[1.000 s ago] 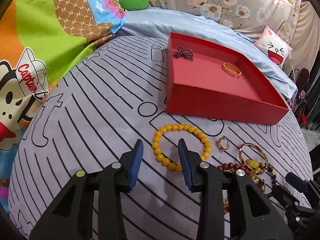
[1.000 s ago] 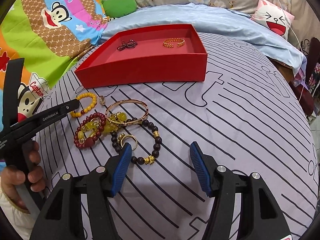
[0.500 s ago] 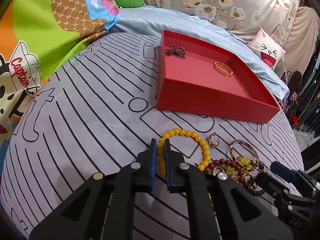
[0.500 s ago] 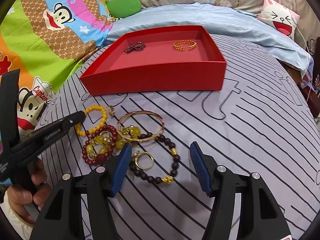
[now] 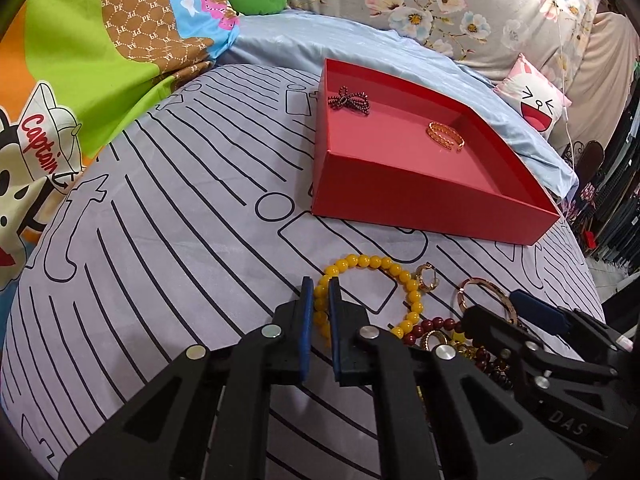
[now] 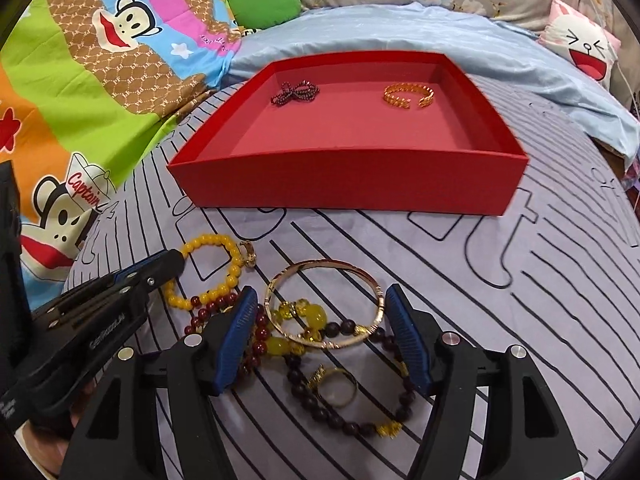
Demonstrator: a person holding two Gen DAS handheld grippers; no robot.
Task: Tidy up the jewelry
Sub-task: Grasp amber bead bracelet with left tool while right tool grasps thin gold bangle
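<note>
Striped bedsheet (image 5: 160,240), red tray (image 6: 344,184) at the back. My left fingers (image 5: 318,304) are clamped on the yellow bead bracelet (image 5: 372,262); right fingers (image 6: 320,316) are opening around the gold bangle (image 6: 324,272), not gripping it.

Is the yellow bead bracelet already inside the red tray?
No, the yellow bead bracelet lies on the striped sheet in front of the red tray, with the left tongs shut on its beads.

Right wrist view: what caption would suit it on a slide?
Right tongs opening around a gold bangle in the jewelry pile, red box waiting beyond.
</note>
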